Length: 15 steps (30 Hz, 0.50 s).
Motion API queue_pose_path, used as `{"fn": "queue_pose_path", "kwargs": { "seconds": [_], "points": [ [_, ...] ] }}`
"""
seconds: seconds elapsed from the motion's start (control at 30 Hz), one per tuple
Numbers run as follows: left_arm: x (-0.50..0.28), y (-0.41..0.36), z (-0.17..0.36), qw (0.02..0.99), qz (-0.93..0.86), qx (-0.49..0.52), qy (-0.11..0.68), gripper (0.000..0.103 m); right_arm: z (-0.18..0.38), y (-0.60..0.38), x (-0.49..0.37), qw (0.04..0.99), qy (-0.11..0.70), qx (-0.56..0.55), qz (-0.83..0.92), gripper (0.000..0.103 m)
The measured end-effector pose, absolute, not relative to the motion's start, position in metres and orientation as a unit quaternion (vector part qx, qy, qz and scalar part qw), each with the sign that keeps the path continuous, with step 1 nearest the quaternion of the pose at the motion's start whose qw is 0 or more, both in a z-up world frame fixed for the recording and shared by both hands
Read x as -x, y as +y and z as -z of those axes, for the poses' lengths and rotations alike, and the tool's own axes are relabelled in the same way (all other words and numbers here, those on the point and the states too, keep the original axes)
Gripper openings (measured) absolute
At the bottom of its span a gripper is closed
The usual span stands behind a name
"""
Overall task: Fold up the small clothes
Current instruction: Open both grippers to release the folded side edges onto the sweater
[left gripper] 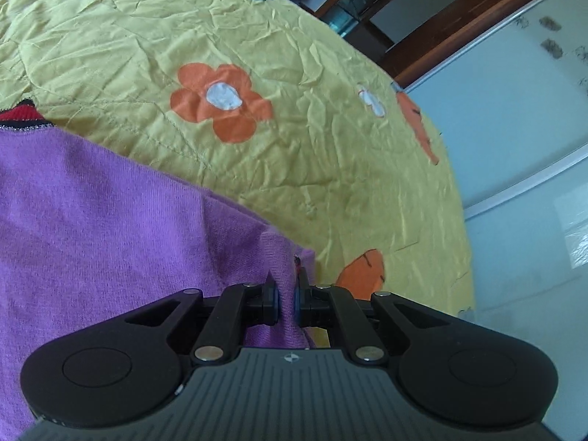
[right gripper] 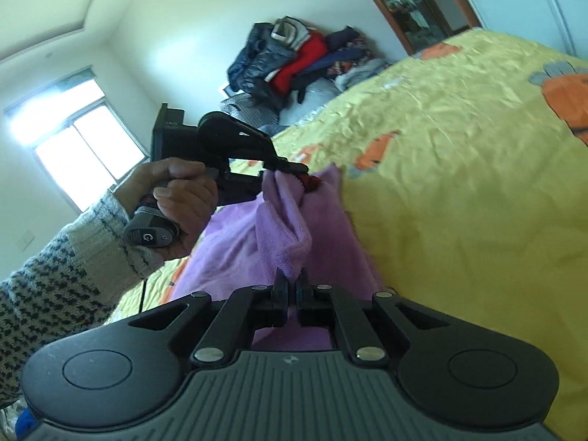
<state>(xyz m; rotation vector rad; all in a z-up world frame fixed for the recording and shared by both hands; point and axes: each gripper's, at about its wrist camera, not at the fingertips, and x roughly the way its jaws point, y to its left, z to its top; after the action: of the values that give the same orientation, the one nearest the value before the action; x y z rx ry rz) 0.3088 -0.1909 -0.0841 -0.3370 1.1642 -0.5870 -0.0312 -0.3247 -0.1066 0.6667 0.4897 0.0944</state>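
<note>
Left hand-held gripper [left gripper: 286, 283], jaws drawn nearly together, pinches a bunched edge of the purple knit garment [left gripper: 92, 202]; from the right wrist view the same tool [right gripper: 290, 167] appears side-on, gripped by a hand [right gripper: 180, 202] in a speckled knit sleeve [right gripper: 55, 275], its tips clamped on a corner of the cloth beside a red trim [right gripper: 312, 182]. Right hand-held gripper [right gripper: 292, 281], jaws closed, nips a folded ridge of the same garment. Between the two grips the cloth hangs in loose folds, lifted just above the bed, whose yellow quilt [left gripper: 257, 36] carries orange flowers [left gripper: 220, 101]. A red-and-dark striped band [left gripper: 22, 112] of the garment shows at the left edge. Piled clothing [right gripper: 294, 58] lies against the far wall, near a bright window [right gripper: 81, 139].
</note>
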Motion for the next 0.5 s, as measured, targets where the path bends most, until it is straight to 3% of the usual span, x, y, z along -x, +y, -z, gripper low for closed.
{"fn": "queue_pose_path", "kwargs": {
  "seconds": [0.13,0.2,0.23,0.3,0.5],
  "points": [
    [-0.308,-0.203,0.086,0.787,0.278,0.133,0.535,0.013,0.115,-0.330,0.021,0.897,0.279,-0.342,-0.034,0.011],
    [-0.308,-0.203,0.081,0.787,0.288,0.133,0.529,0.020,0.114,-0.334,0.025,0.896,0.278,-0.344,-0.036,0.034],
    [-0.307,-0.201,0.077,0.787,0.295,0.132,0.525,0.020,0.111,-0.334,0.028,0.901,0.273,-0.334,-0.044,0.039],
    [-0.301,-0.190,0.066,0.791,0.304,0.135,0.514,0.024,0.106,-0.336,0.032,0.909,0.264,-0.319,-0.047,0.067],
    [-0.254,-0.129,0.041,0.800,0.329,0.145,0.480,0.038,0.109,-0.347,0.021,0.903,0.272,-0.323,-0.080,0.068]
  ]
}}
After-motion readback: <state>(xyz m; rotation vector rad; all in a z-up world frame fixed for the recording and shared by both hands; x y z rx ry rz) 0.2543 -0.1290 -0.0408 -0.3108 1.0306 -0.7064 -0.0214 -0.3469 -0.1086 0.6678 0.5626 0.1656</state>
